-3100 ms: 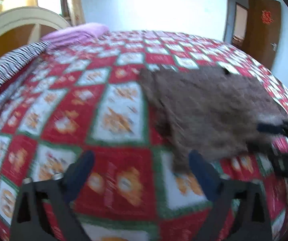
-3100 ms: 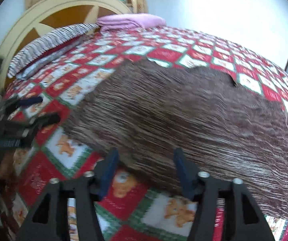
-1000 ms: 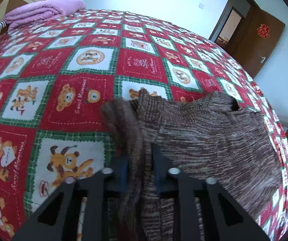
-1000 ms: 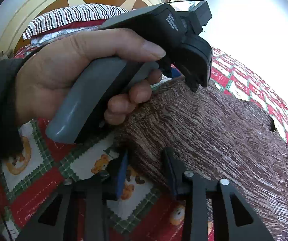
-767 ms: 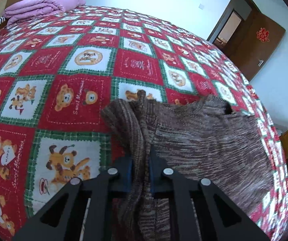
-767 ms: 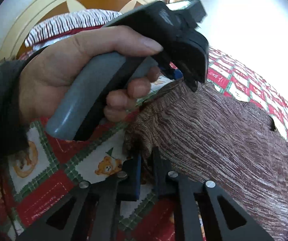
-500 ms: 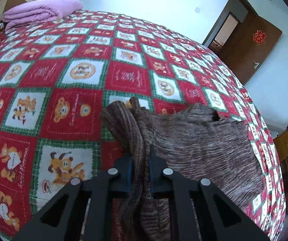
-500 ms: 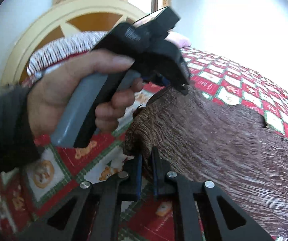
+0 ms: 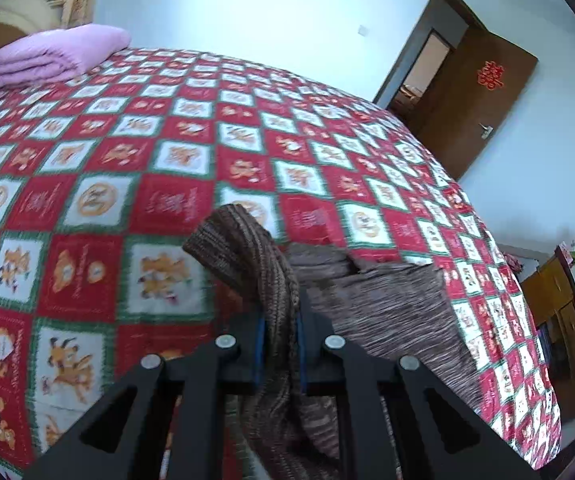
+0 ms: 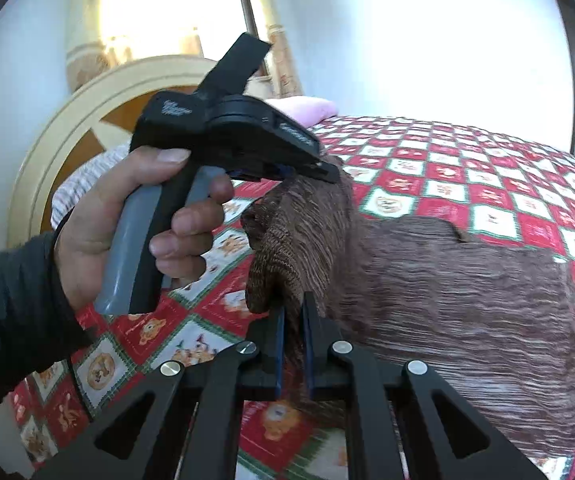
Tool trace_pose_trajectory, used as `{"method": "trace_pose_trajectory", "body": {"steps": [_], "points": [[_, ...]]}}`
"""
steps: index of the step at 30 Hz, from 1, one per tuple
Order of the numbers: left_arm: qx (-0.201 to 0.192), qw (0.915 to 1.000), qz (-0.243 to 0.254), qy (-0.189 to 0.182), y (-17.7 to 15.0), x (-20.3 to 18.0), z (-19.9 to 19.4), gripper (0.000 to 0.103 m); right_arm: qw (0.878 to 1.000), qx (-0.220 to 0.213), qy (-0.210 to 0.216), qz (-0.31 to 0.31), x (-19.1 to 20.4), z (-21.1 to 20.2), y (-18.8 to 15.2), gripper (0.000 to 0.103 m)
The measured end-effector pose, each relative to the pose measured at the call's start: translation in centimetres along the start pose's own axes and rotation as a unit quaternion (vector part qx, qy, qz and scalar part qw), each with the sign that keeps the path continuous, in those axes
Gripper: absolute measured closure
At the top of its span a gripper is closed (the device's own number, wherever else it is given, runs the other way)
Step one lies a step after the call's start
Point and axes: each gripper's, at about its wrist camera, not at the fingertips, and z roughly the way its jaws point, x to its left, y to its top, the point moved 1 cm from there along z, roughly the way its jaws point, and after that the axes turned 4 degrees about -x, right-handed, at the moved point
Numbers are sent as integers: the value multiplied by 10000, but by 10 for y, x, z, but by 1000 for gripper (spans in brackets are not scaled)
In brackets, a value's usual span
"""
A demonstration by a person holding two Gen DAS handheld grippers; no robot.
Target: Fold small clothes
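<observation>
Sweater [image 10: 447, 300] lies on the quilt [image 9: 127, 168], one edge raised, with the left gripper [image 9: 279, 336] and right gripper [image 10: 292, 336] both clamped on it. The loose knit may slip out or bunch, skewing the fold.

Bright daylight glares through the window [image 10: 207, 12], washing out walls; fisheye edges curve and darken.

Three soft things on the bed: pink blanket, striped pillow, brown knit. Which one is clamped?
The brown knit sweater: both the left gripper and right gripper pinch its lifted edge. The folded pink blanket and striped pillow lie untouched by the headboard.
</observation>
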Motion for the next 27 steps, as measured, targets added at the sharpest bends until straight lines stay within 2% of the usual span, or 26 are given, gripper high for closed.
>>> {"method": "trace_pose_trajectory", "body": {"steps": [14, 27], "points": [[185, 9963, 696, -463, 5, -109, 42, 91, 9953, -237, -439, 826, -90, -63, -10, 96], [584, 9879, 1295, -618, -19, -189, 98, 91, 9816, -96, -775, 1741, -163, -96, -48, 96]]}}
